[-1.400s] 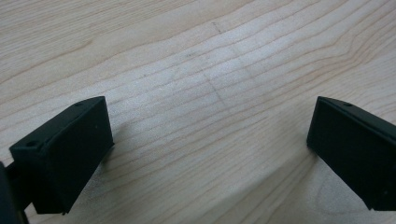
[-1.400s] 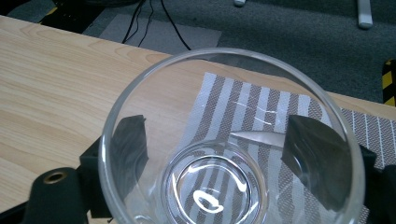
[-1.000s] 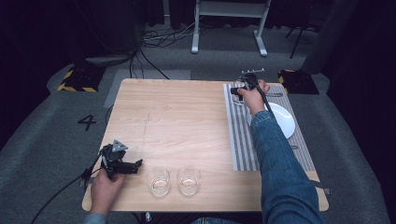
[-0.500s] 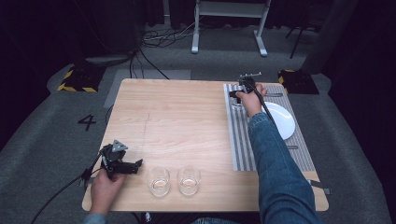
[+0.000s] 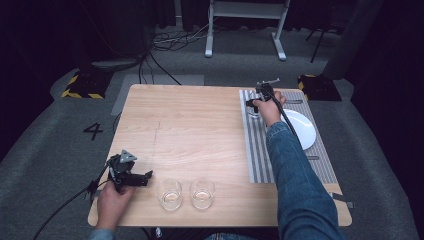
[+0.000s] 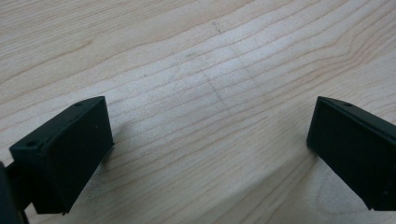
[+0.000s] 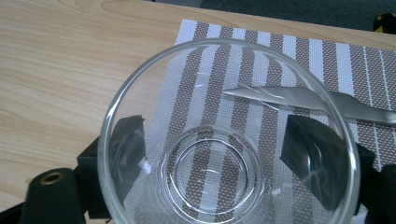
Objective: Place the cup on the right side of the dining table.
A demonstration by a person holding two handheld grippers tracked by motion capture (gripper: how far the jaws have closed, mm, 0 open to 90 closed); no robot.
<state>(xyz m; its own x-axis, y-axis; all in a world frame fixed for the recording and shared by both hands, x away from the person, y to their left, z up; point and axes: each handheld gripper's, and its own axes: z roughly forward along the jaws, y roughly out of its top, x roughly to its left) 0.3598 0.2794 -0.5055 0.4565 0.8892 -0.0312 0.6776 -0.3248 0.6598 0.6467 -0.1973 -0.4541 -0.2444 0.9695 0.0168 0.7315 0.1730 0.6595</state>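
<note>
Right gripper jaws around clear glass, gripping its sides; fragile, slippery, light. Left gripper jaws wide apart, empty, over bench.

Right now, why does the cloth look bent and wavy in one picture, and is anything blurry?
Right gripper view: the striped mat warps because it is seen through the clear glass. Left gripper view: the near jaws look slightly soft, the wood grain sharp. High view: table lit, surroundings dark.
</note>
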